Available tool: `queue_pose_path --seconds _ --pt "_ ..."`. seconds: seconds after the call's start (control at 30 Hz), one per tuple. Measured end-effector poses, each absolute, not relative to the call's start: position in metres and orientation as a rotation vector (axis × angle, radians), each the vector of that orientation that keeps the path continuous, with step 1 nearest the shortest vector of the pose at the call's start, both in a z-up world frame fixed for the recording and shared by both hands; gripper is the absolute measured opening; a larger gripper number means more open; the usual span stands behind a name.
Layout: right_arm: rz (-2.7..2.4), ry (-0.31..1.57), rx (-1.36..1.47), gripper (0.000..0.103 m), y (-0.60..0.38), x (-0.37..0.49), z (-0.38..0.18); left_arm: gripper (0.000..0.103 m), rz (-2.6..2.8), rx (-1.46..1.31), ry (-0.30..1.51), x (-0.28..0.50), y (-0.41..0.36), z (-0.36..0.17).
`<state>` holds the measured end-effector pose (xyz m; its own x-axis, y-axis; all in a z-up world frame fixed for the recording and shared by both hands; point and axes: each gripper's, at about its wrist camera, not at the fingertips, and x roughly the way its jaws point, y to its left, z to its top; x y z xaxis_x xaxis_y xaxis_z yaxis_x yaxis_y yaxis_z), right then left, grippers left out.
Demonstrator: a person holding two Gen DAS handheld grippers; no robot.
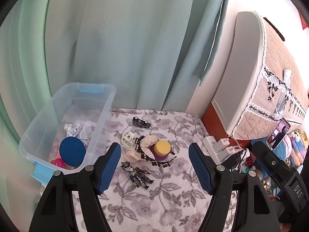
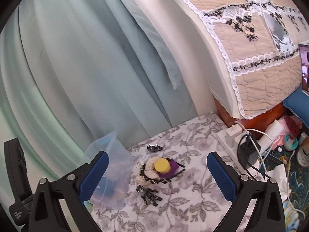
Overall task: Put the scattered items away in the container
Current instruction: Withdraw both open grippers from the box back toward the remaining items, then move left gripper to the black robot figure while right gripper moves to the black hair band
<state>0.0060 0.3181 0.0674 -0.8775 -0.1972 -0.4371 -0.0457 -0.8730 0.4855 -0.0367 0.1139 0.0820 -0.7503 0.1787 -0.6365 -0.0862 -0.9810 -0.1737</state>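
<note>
Fingers of the left gripper (image 1: 154, 166) and right gripper (image 2: 157, 176) are spread, nothing held. Toy figure (image 1: 137, 174), lying between the left fingertips, should be straddled squarely before the clear bin (image 1: 48, 127).

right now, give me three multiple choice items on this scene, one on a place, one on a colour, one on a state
1. Where is the blue lid?
A. in the bin
B. on the blanket
C. in a claw

2. What colour is the cap on the purple jar?
A. red
B. yellow
C. green

3. How is the left claw?
A. shut on the toy car
B. shut on the figure
C. open, holding nothing

Answers:
1 A, the lid lies inside the clear walls.
2 B, the cap on top is yellow.
3 C, its blue pads stand wide apart with only blanket between.
</note>
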Motion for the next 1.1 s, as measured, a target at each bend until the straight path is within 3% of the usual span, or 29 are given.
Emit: queue_pose_path --seconds 0.83,1.1 --pt "-2.828 -0.595 0.958 0.103 0.294 -0.033 -0.002 0.074 2.738 -1.315 -0.216 -0.069 0.12 -0.005" --pt "-2.761 -0.621 1.058 0.103 0.291 -0.047 -0.031 0.074 2.704 -1.406 -0.231 -0.078 0.119 -0.039"
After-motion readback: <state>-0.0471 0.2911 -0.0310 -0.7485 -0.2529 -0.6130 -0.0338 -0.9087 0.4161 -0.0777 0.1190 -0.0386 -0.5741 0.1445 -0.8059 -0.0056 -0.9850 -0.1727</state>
